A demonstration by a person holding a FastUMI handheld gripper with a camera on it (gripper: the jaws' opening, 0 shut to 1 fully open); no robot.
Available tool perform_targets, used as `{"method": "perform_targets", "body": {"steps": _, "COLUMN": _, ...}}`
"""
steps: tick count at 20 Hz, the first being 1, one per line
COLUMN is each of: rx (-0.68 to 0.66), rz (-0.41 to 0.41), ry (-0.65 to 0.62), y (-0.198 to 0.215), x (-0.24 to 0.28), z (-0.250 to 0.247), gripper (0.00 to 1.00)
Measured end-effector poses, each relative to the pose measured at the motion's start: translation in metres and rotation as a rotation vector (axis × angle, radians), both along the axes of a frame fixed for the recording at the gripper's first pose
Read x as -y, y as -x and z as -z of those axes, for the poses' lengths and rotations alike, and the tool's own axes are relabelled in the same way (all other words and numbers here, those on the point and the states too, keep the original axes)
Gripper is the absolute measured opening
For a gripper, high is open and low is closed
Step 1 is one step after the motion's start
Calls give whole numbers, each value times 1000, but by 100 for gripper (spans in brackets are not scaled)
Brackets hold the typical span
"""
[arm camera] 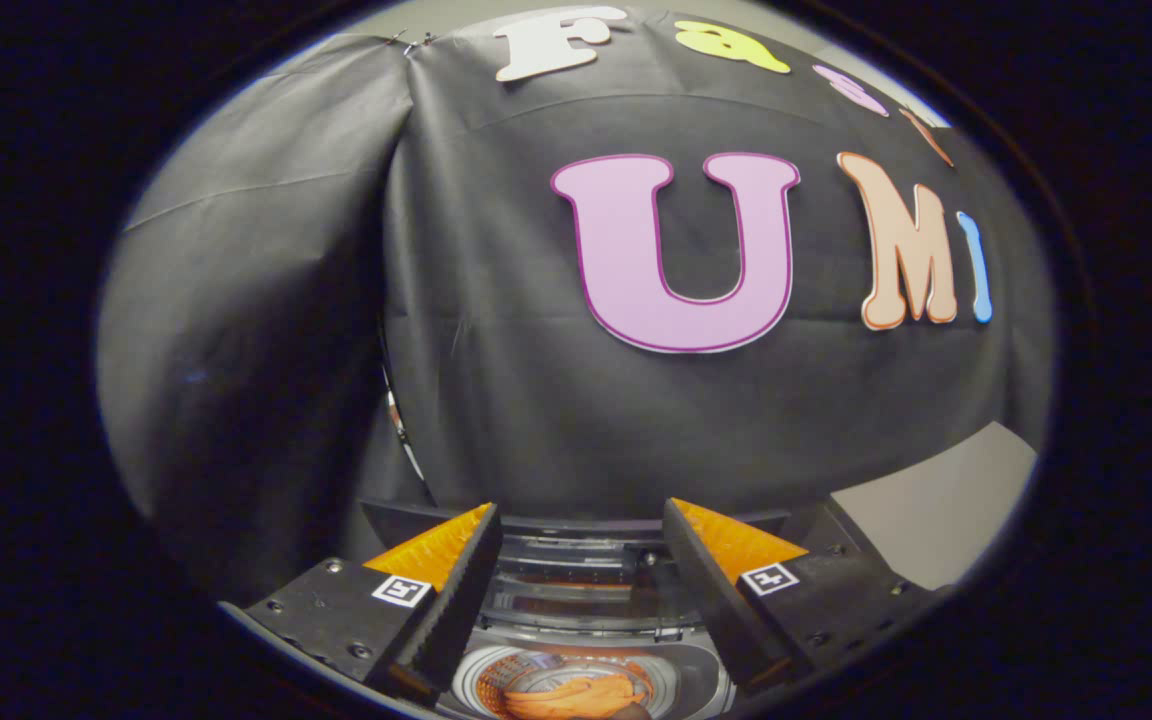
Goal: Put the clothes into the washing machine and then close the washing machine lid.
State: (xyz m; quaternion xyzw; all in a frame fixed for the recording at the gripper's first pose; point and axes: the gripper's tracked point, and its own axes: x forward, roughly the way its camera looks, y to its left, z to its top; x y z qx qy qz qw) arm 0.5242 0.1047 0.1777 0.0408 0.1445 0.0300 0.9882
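Note:
My gripper [581, 520] is open, with nothing between its fingers, and it hovers above the washing machine. Below and between the fingers I see the round drum opening [576, 690] with an orange garment [571, 698] lying inside it. Just ahead of the fingers the machine's transparent lid [576, 570] stands raised, leaning back toward the black cloth wall. The lower part of the drum is hidden.
The black cloth wall [636, 400] rises close behind the machine. A pale grey surface [946, 510] shows beyond the right finger. A fold in the cloth [396, 300] hangs beyond the left finger.

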Motion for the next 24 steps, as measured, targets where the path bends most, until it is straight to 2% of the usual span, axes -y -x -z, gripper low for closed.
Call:
{"method": "perform_targets", "body": {"steps": 9, "rx": -4, "rz": 29, "ry": 78, "y": -44, "x": -15, "z": 16, "gripper": 97}}
{"method": "perform_targets", "body": {"steps": 16, "rx": -81, "rz": 77, "ry": 54, "y": -73, "x": -14, "z": 50, "gripper": 98}}
{"method": "perform_targets", "body": {"steps": 18, "rx": -134, "rz": 66, "ry": 56, "y": -70, "x": -15, "z": 64, "gripper": 98}}
{"method": "perform_targets", "body": {"steps": 19, "rx": -98, "rz": 78, "ry": 30, "y": -76, "x": -14, "z": 63, "gripper": 97}}
{"method": "perform_targets", "body": {"steps": 24, "rx": -133, "rz": 66, "ry": 20, "y": -72, "x": -15, "z": 65, "gripper": 96}}
